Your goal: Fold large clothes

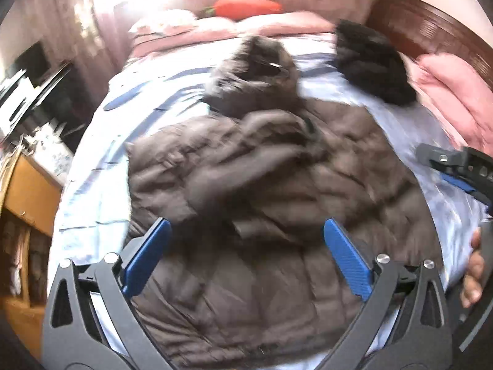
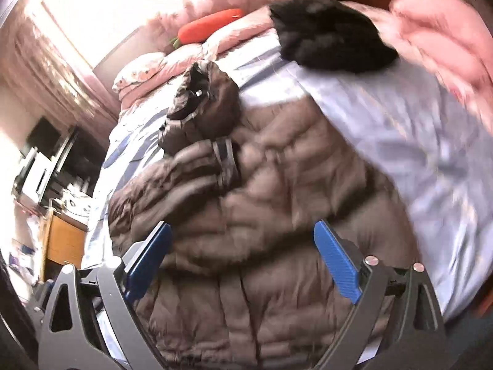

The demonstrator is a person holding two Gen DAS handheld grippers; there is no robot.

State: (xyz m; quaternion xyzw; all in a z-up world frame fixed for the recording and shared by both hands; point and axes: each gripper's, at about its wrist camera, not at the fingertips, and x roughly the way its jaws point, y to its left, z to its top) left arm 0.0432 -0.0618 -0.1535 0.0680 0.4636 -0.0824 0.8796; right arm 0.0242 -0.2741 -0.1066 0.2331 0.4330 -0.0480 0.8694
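A brown quilted puffer jacket (image 1: 262, 191) lies spread on the bed, hood (image 1: 258, 71) towards the far end. One sleeve is folded across its chest, its cuff (image 2: 226, 160) clear in the right wrist view, where the jacket (image 2: 277, 200) fills the middle. My left gripper (image 1: 246, 231) is open and empty above the jacket's lower part. My right gripper (image 2: 243, 231) is open and empty above the jacket's lower half; it also shows in the left wrist view (image 1: 456, 166) at the right edge.
The bed has a light blue striped sheet (image 1: 172, 92). A black folded garment (image 1: 372, 64) lies at the far right. Pink bedding (image 1: 446, 92) and an orange carrot-shaped pillow (image 1: 246, 7) lie at the head. A wooden desk (image 1: 27, 194) stands at the left.
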